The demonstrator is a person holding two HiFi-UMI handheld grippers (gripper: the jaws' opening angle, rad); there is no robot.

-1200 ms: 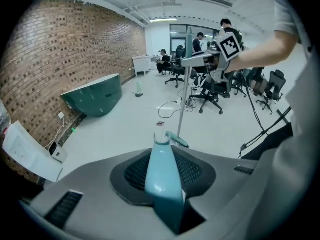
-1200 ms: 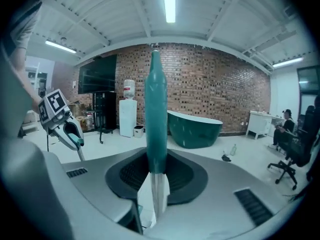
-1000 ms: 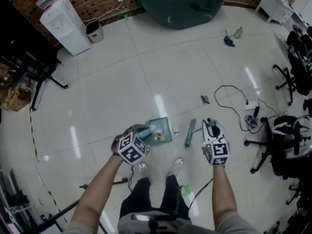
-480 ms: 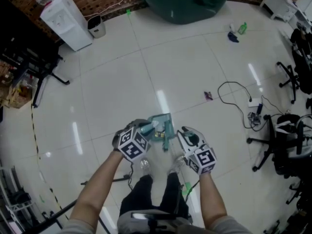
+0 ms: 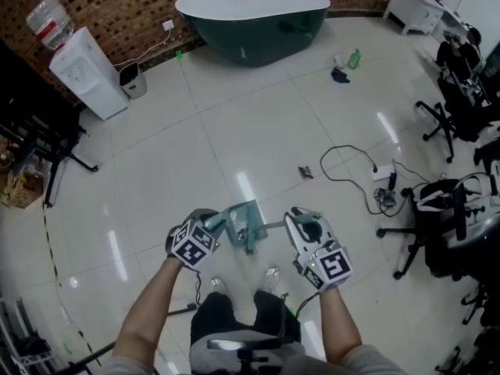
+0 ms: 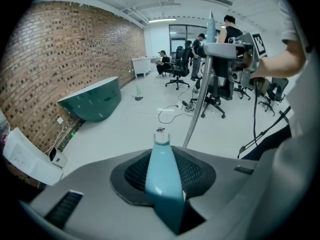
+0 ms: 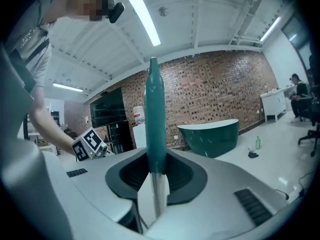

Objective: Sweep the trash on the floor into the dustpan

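A: What is the left hand-held gripper [image 5: 212,226] doing?
B: It is pinching the dustpan [image 5: 244,223] by its pale blue handle, at lower centre in the head view.
A: And the right hand-held gripper [image 5: 299,223]?
B: It is clamped on the broom handle [image 7: 154,119], and its jaws have just been closing.
A: Trash?
B: A small scrap [image 5: 305,173] lies on the floor [image 5: 234,131] right of centre, well apart from the dustpan. Only the right gripper view shows the head camera [image 7: 116,11], at upper left.

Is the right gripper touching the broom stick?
Touching. The right gripper view shows the right gripper clamped on the broom handle: the teal handle stands between its jaws with no gap at either side.
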